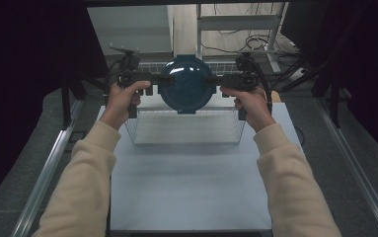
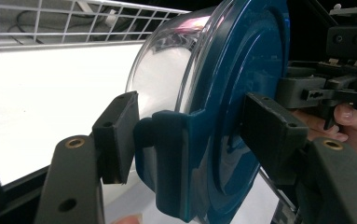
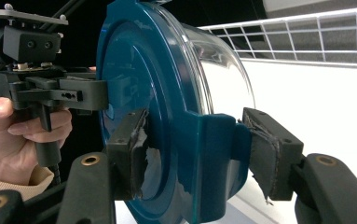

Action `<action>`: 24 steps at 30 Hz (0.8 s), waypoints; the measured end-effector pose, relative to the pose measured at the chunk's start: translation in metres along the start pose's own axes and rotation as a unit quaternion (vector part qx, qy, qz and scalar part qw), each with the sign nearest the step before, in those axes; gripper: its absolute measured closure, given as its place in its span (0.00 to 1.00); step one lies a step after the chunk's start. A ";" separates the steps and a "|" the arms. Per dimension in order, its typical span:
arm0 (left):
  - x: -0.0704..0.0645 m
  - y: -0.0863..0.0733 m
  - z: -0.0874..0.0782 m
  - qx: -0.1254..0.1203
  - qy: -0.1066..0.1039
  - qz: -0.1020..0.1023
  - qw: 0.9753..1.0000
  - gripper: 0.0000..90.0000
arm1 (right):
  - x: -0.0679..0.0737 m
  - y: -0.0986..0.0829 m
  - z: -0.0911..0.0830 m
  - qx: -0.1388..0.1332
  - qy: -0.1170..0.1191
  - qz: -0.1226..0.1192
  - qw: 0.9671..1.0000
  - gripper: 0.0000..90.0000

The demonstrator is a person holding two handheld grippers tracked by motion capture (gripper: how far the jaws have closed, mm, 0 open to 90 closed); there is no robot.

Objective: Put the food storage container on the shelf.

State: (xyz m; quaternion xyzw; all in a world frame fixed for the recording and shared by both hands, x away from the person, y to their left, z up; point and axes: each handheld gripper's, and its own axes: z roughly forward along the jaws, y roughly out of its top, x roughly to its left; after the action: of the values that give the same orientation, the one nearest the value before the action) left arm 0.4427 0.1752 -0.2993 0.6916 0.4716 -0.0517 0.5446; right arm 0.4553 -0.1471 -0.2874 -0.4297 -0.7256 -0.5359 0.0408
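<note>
Both forearms, in cream sleeves, reach forward from the near edge of the table [image 1: 186,168], hands level with each other and wrapped round the gripper handles. The left gripper [image 1: 153,79] and the right gripper [image 1: 221,79] face each other from opposite sides of a round container [image 1: 186,85], which is held on edge in the air, above the far part of the wire basket [image 1: 186,129] that stands on the table's pale top. The container is a clear, glossy bowl closed by a dark teal plastic lid with raised concentric rings and a square locking flap on each side. In the left gripper view the left gripper [image 2: 192,126] has its jaws pinching one flap of the container [image 2: 223,93], one black pad on the bowl side, one on the lid face. In the right gripper view the right gripper [image 3: 192,140] pinches the opposite flap of the container [image 3: 148,70] likewise; its pads carry worn, frayed black tape. The basket is thin white wire mesh, rectangular. No writing can be read on anything.
</note>
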 end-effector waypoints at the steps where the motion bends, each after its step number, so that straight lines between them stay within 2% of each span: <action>1: 0.003 0.000 0.002 0.002 -0.001 -0.006 1.000 0.43 | -0.002 0.000 0.002 0.002 -0.001 0.005 1.000 0.47; 3: 0.009 0.000 0.006 0.007 -0.002 -0.011 1.000 0.42 | -0.007 0.000 0.006 0.008 -0.004 0.015 1.000 0.47; 5: 0.011 0.001 0.008 -0.002 -0.003 -0.025 1.000 0.43 | -0.011 0.000 0.008 0.004 -0.002 0.025 1.000 0.47; 6: 0.013 0.002 0.009 -0.002 -0.002 -0.023 1.000 0.43 | -0.012 0.001 0.009 0.004 -0.002 0.028 1.000 0.47; 12: 0.018 0.004 0.015 -0.006 -0.004 -0.042 0.999 0.43 | -0.023 0.003 0.011 0.000 0.005 0.052 0.999 0.47; 15: 0.024 0.004 0.019 -0.008 -0.011 -0.057 0.998 0.42 | -0.026 0.003 0.013 -0.004 0.004 0.066 0.998 0.46; 20: 0.030 0.005 0.026 -0.015 -0.011 -0.081 0.997 0.42 | -0.034 0.003 0.018 -0.003 0.003 0.096 0.995 0.44; 24: 0.038 0.007 0.033 -0.017 -0.010 -0.106 0.994 0.42 | -0.045 0.003 0.023 -0.007 0.009 0.131 0.991 0.43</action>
State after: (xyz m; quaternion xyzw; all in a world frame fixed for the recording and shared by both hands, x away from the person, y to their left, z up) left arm 0.4828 0.1717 -0.3299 0.6275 0.5379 -0.1083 0.5524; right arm 0.4950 -0.1540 -0.3184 -0.5165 -0.6589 -0.5350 0.1139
